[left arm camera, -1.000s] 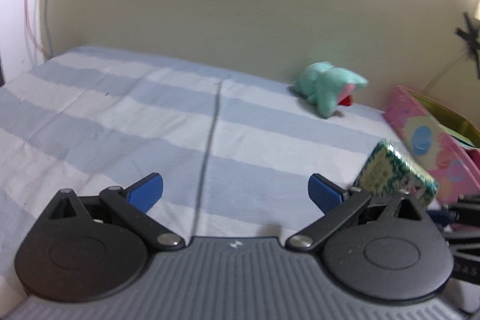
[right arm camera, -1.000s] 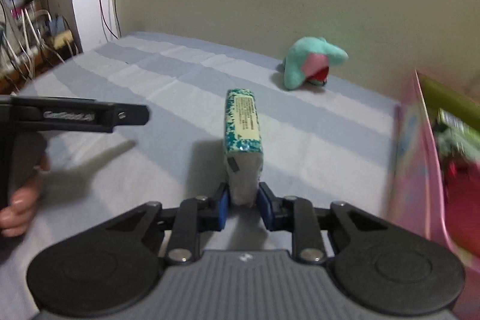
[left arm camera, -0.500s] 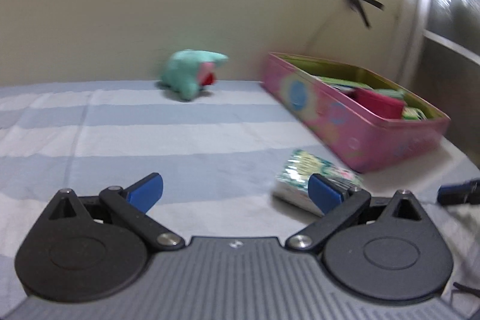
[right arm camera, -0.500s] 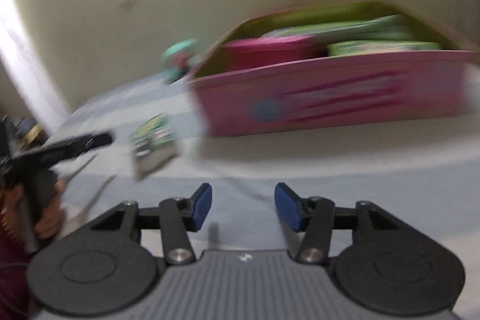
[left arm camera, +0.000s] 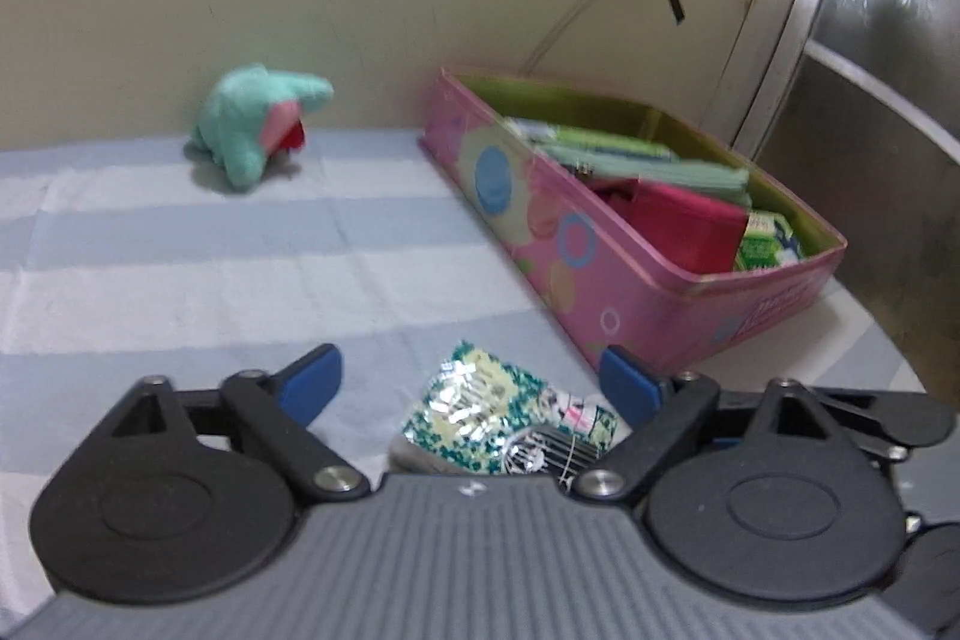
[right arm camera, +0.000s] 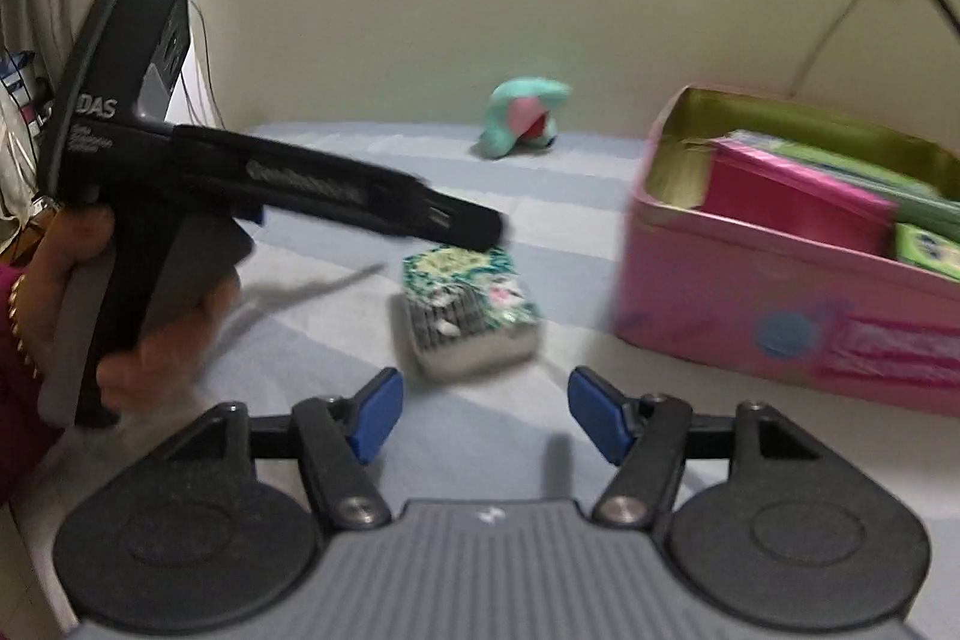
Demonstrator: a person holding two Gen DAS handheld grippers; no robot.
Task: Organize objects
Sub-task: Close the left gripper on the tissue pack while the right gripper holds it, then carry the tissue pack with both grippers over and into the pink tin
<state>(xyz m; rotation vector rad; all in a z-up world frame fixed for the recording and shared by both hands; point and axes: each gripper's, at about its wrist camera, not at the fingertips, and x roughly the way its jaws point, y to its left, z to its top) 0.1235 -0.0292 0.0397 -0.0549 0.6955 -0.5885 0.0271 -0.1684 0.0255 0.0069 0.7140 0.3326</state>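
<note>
A green-patterned packet [left arm camera: 504, 418] lies flat on the striped bedsheet [left arm camera: 180, 280], just left of the pink tin box [left arm camera: 606, 292]. My left gripper [left arm camera: 474, 382] is open right above it, fingers apart on either side, not touching that I can see. The packet also shows in the right wrist view [right arm camera: 468, 304], a little ahead of my open, empty right gripper [right arm camera: 480, 415]. The left gripper's body [right arm camera: 288, 184] hangs over the packet there. The pink box [right arm camera: 798, 292] holds several red and green packets.
A teal plush toy [left arm camera: 258, 130] sits by the wall at the back; it also shows in the right wrist view [right arm camera: 522, 112]. A metal door frame [left arm camera: 780, 10] stands right of the box. Cables hang at the far left [right arm camera: 24, 100].
My right gripper let go of the packet, which now lies flat on the sheet, and drew back. My left gripper swung right and moved over the packet.
</note>
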